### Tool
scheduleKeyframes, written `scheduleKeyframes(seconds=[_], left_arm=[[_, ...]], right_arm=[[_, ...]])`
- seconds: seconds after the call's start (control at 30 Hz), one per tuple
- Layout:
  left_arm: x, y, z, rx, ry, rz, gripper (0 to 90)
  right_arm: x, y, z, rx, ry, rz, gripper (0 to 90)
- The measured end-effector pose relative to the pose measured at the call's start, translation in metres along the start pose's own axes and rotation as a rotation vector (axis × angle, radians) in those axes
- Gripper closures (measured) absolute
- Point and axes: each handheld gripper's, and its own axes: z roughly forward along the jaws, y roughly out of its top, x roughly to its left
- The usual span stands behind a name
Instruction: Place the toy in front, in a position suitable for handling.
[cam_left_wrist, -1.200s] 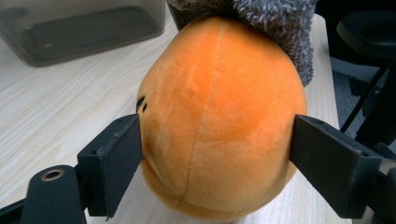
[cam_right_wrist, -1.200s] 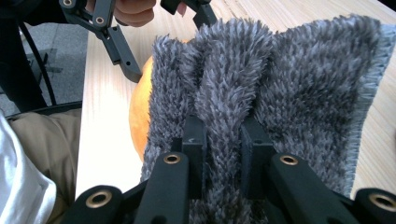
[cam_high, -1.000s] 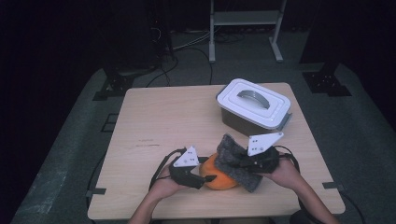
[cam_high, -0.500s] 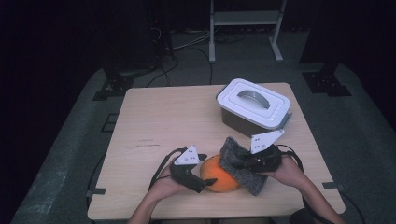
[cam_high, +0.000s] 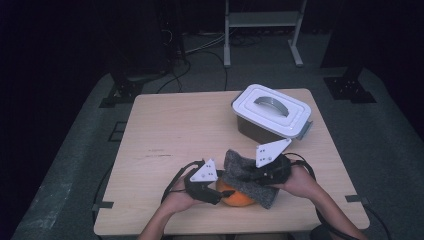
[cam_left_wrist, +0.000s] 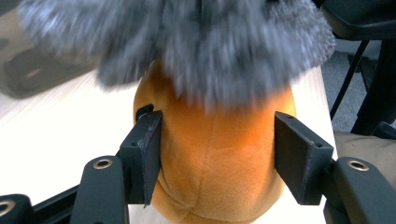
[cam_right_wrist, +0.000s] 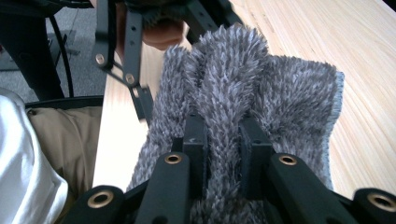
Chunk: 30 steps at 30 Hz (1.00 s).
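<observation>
Left tongs (cam_high: 218, 194): near the front edge of the counter (cam_high: 175, 125), jaws set on either side of the orange plush ball (cam_high: 239, 197); in the left gripper view (cam_left_wrist: 215, 149) left jaw pressed against the plush, right jaw at its other flank, so clamped on the ball
Orange plush ball: resting on the counter between the two hands, close to the front edge; seam running down its middle in the left gripper view (cam_left_wrist: 210, 154); top covered by the grey cloth
Grey fuzzy cloth (cam_high: 247, 175): draped over the ball and hanging down its right side onto the counter; blurred along the top of the left gripper view (cam_left_wrist: 187, 42)
Right tongs (cam_high: 260, 175): just right of the ball, above the cloth; in the right gripper view (cam_right_wrist: 223, 140) jaws pinched tight on a raised fold of the cloth (cam_right_wrist: 243, 84)
White lidded box (cam_high: 271, 111): far right part of the counter, well apart from the hands, lid on, handle lying flat
</observation>
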Motion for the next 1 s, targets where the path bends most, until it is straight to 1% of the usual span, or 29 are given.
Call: scheduleKeyframes(seconds=[0.03,0.07,0.17,0.2,0.23,0.27,0.3,0.33,0.37,0.4,0.43,0.47,0.5,0.53,0.57,0.63,0.67,0.73,0.77,0.83,0.87,0.9,0.93,0.97,1.0], left_arm=[[0.000,-0.002,-0.001,-0.005,0.000,-0.007,37.9],[0.001,-0.004,-0.002,-0.004,-0.001,-0.011,37.9],[0.002,-0.006,-0.002,-0.014,-0.007,-0.025,36.9],[0.002,-0.005,-0.001,-0.016,-0.011,-0.030,34.2],[0.002,-0.002,0.000,-0.012,-0.012,-0.040,28.4],[0.001,0.001,0.002,-0.011,-0.012,-0.052,22.3],[0.001,0.005,0.002,-0.020,-0.013,-0.062,18.5],[0.000,0.007,0.004,-0.029,-0.011,-0.061,18.5],[0.000,0.009,0.004,-0.019,-0.009,-0.042,19.7],[0.000,0.008,0.004,-0.007,-0.004,-0.028,24.2],[0.001,0.006,0.003,-0.001,-0.004,-0.027,28.3],[0.002,0.003,0.001,-0.008,-0.010,-0.035,35.1],[0.003,0.000,-0.001,-0.019,-0.016,-0.045,35.1],[0.004,-0.003,-0.002,-0.025,-0.018,-0.051,37.1],[0.004,-0.006,-0.003,-0.030,-0.017,-0.054,37.7],[0.005,-0.011,-0.005,-0.039,-0.023,-0.060,38.6],[0.005,-0.013,-0.006,-0.040,-0.023,-0.062,38.6],[0.005,-0.015,-0.008,-0.041,-0.024,-0.062,38.7],[0.006,-0.016,-0.009,-0.038,-0.026,-0.055,38.8],[0.006,-0.019,-0.011,-0.035,-0.029,-0.057,38.8],[0.007,-0.022,-0.014,-0.037,-0.030,-0.061,38.8],[0.007,-0.022,-0.014,-0.037,-0.030,-0.061,38.9],[0.007,-0.024,-0.015,-0.040,-0.033,-0.064,39.0],[0.007,-0.026,-0.016,-0.040,-0.032,-0.066,39.1],[0.008,-0.027,-0.016,-0.043,-0.035,-0.072,39.1]], right_arm=[[-0.003,-0.009,-0.006,0.000,-0.010,0.025,75.3],[-0.003,-0.009,-0.006,0.000,-0.010,0.025,75.3],[-0.007,-0.023,-0.014,0.009,-0.023,0.068,75.3],[-0.006,-0.025,-0.015,0.007,-0.027,0.074,75.3],[-0.005,-0.026,-0.015,0.005,-0.028,0.077,75.3],[-0.004,-0.025,-0.014,0.011,-0.032,0.068,75.3],[-0.003,-0.023,-0.011,0.015,-0.034,0.063,75.3],[-0.002,-0.020,-0.009,0.007,-0.028,0.055,75.3],[0.000,-0.016,-0.006,0.002,-0.021,0.052,75.3],[0.001,-0.013,-0.003,0.004,-0.022,0.037,75.3],[0.002,-0.011,-0.001,0.008,-0.024,0.028,75.3],[0.000,-0.010,-0.001,0.001,-0.021,0.028,75.4],[0.000,-0.010,-0.001,0.001,-0.021,0.028,75.4],[-0.002,-0.014,-0.003,-0.021,-0.018,0.045,75.5],[-0.004,-0.017,-0.005,-0.025,-0.024,0.050,75.6],[-0.006,-0.025,-0.008,-0.041,-0.031,0.078,75.5],[-0.006,-0.025,-0.008,-0.041,-0.031,0.078,75.5],[-0.008,-0.034,-0.012,-0.057,-0.043,0.107,75.6],[-0.009,-0.039,-0.015,-0.068,-0.049,0.126,75.6],[-0.011,-0.051,-0.019,-0.085,-0.069,0.164,75.6],[-0.013,-0.065,-0.022,-0.101,-0.074,0.208,75.6],[-0.013,-0.065,-0.022,-0.101,-0.074,0.208,75.6],[-0.013,-0.078,-0.022,-0.109,-0.070,0.250,75.6],[-0.014,-0.082,-0.022,-0.129,-0.063,0.267,75.6],[-0.014,-0.082,-0.022,-0.129,-0.063,0.267,75.6]])
